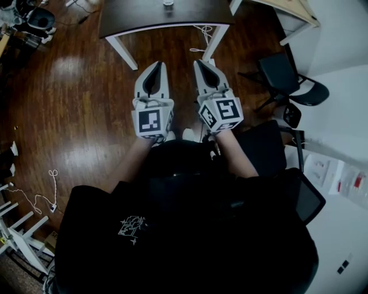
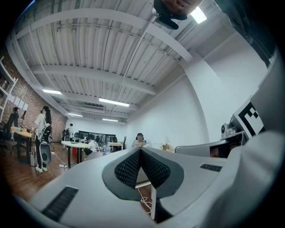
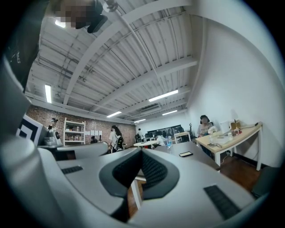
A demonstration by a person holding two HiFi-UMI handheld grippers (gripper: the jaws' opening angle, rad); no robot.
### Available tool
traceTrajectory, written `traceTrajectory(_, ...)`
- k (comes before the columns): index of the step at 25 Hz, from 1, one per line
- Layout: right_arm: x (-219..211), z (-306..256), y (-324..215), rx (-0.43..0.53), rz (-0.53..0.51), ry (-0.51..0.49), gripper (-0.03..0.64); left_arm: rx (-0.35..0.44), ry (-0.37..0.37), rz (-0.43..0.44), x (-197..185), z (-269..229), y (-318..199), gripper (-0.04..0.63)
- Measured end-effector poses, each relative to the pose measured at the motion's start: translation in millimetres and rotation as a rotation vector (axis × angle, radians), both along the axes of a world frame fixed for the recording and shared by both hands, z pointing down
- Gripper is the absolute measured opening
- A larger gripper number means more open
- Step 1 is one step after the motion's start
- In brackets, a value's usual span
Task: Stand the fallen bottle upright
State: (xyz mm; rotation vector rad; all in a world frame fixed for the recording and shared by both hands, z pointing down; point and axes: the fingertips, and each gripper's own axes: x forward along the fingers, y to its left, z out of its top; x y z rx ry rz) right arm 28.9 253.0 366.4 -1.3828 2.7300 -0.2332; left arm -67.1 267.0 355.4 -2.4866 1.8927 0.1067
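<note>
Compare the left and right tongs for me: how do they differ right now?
Left tongs point straight at the table; right tongs angle inward toward them. The left cube shows mainly one marker face; the right cube is turned, showing two. Both are shut, empty and over the floor, short of the table.

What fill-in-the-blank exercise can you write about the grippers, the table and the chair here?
1. The jaws of the left gripper are ____.
2. The right gripper holds ____.
3. The dark table has ____ legs.
4. The black chair stands at the person's ____ side.
Missing words: shut; nothing; white; right.
</note>
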Motion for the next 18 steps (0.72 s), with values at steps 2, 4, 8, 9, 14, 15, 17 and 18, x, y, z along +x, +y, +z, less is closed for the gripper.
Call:
traceTrajectory(2,-0.1,-1.5,0.1,0.003,0.001,-0.002,0.018,-0.001,0.0,0.0,0.2,-0.6,0.4,-0.005)
traceTrajectory(4,0.8,-1.2,0.4,0.002,0.0,-0.002,0.018,0.0,0.001,0.001,1.7,-0.7,0.3,-0.006)
traceTrajectory(8,-0.1,0.6,0.7,0.002,-0.003,0.001,0.018,0.0,0.0,0.0,1.6,0.7,0.7,-0.006)
traceTrajectory(9,-0.2,1.0,0.5,0.002,-0.003,0.002,0.018,-0.001,0.001,0.0,1.6,1.2,0.7,-0.005)
traceTrajectory(14,-2.0,-0.9,0.8,0.006,-0.004,0.005,0.018,0.001,0.004,0.001,0.5,-0.2,1.3,-0.006)
traceTrajectory(15,-2.3,-1.4,0.8,0.006,-0.003,0.005,0.018,0.002,0.004,0.001,0.3,-0.9,1.4,-0.005)
traceTrajectory(17,-2.1,-1.3,0.7,0.004,-0.002,0.006,0.018,0.003,0.004,0.003,0.5,-1.8,1.1,-0.005)
traceTrajectory(18,-1.9,-1.0,0.6,0.002,-0.002,0.007,0.018,0.004,0.004,0.003,0.7,-2.2,0.9,-0.005)
